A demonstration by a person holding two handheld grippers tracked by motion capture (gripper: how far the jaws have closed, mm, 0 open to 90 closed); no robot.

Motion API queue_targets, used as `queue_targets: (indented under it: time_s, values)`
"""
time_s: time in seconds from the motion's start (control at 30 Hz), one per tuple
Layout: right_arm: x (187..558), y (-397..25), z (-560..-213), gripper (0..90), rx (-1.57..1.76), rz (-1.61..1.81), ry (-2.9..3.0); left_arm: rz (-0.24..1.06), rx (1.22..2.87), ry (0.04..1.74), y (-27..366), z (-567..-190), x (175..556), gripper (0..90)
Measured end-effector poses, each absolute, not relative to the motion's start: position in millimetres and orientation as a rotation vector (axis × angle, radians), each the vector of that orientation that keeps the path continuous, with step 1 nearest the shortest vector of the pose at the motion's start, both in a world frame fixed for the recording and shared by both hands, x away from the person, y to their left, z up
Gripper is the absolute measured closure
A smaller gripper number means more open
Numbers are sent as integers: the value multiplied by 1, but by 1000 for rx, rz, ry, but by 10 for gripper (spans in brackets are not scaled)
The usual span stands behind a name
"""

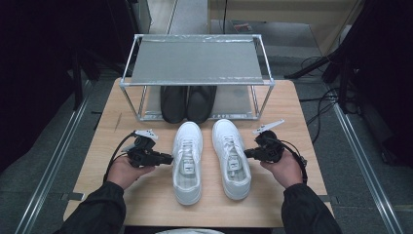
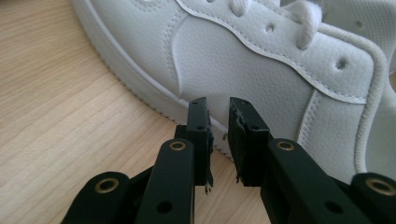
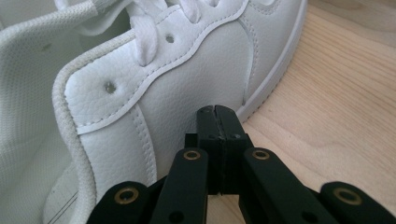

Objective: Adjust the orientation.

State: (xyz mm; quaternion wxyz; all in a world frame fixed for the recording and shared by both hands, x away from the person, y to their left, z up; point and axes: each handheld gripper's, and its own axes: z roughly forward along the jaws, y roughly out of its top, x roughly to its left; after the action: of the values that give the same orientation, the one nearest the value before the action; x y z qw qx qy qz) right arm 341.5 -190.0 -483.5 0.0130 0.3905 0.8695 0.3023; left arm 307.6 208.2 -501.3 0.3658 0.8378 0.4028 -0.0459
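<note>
Can't read any brand or writing on either sneaker, the tongue tags are just too small. Two white sneakers sit side by side mid-table, toes toward the metal shoe rack [image 1: 197, 62] holding a black pair [image 1: 188, 103]. Left tool [image 1: 167, 158] has its tips at the outer side of the left sneaker [image 1: 187, 161], jaws a narrow gap apart, gripping nothing. Right tool [image 1: 247, 153] sits jaws fully together against the right sneaker [image 1: 232, 157], at its outer side.

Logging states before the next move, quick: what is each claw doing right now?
Left claw: slightly open, holding nothing, pointed at the side of the left white sneaker.
Right claw: closed, empty, by the right white sneaker.
</note>
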Motion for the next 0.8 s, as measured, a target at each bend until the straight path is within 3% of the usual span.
queue_targets:
  time_s: [0.33, 0.8]
  values:
    - [348, -180, -483, 900, 1203, 949, 2715, -127, 2156, 1029, 201, -503, 304, 858]
    - [350, -180, -484, 900, 1212, 978, 2705, -210, 2154, 943, 167, -507, 293, 861]
